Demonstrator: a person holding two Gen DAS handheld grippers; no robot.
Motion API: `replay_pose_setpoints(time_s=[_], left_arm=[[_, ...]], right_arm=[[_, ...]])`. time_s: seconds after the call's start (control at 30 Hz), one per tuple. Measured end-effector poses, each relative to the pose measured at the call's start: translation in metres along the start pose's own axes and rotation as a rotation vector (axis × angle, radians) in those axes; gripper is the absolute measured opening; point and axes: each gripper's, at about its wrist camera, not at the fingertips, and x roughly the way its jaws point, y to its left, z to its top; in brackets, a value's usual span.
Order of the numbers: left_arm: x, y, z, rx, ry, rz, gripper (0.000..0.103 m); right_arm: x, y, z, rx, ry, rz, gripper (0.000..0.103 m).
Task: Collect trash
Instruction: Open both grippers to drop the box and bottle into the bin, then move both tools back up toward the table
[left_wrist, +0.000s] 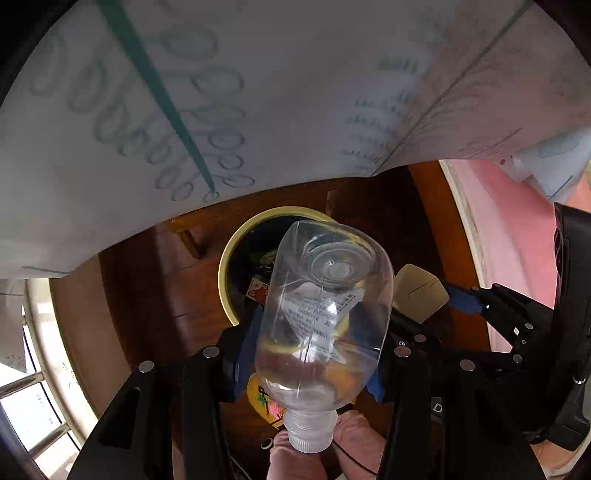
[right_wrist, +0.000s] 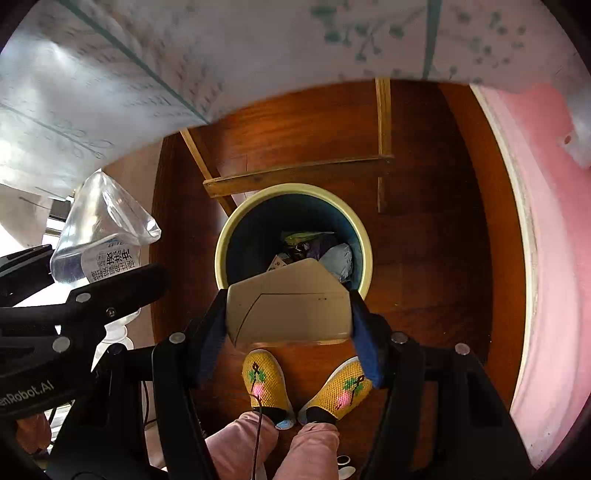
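Observation:
A clear plastic bottle (left_wrist: 325, 317) with a white cap sits clamped between the blue pads of my left gripper (left_wrist: 310, 350), base pointing away, above the round cream-rimmed bin (left_wrist: 225, 273) on the floor. The same bottle (right_wrist: 99, 236) shows at the left of the right wrist view. My right gripper (right_wrist: 288, 314) is shut on a flat beige box (right_wrist: 288, 302), held over the near rim of the bin (right_wrist: 291, 192). That box (left_wrist: 419, 291) and the right gripper (left_wrist: 461, 299) appear at the right of the left wrist view. Several scraps of trash lie inside the bin.
A white tablecloth (right_wrist: 147, 66) with green print overhangs the upper part of both views. Wooden table braces (right_wrist: 295, 173) stand behind the bin on the dark wood floor. A pink wall (right_wrist: 546, 258) runs along the right. A person's yellow slippers (right_wrist: 266, 380) stand just before the bin.

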Motion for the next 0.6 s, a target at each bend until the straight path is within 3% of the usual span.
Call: replay_pose_setpoints(time_s=[0.13, 0.2, 0.27, 0.3, 0.4, 0.6], left_arm=[[0.035, 0.005, 0.002, -0.012, 0.001, 0.015, 0.050], [0.047, 0.006, 0.001, -0.025, 0.009, 0.011, 0.058], [0.055, 0.010, -0.001, -0.042, 0.005, 0.016, 0.085], [0.058, 0.012, -0.002, -0.052, 0.002, 0.020, 0.090], [0.063, 0.015, -0.003, -0.078, -0.005, 0.041, 0.092], [0.057, 0.025, -0.011, -0.099, -0.045, 0.087, 0.094]], right_arm=[[0.041, -0.010, 0.002, -0.025, 0.017, 0.023, 0.058], [0.055, -0.015, 0.005, -0.025, 0.024, 0.029, 0.059], [0.067, -0.016, 0.007, -0.026, 0.039, 0.035, 0.060], [0.070, -0.017, 0.008, -0.027, 0.040, 0.028, 0.062], [0.072, -0.016, 0.006, -0.040, 0.023, 0.008, 0.067], [0.061, -0.017, 0.004, -0.025, -0.007, 0.009, 0.068]])
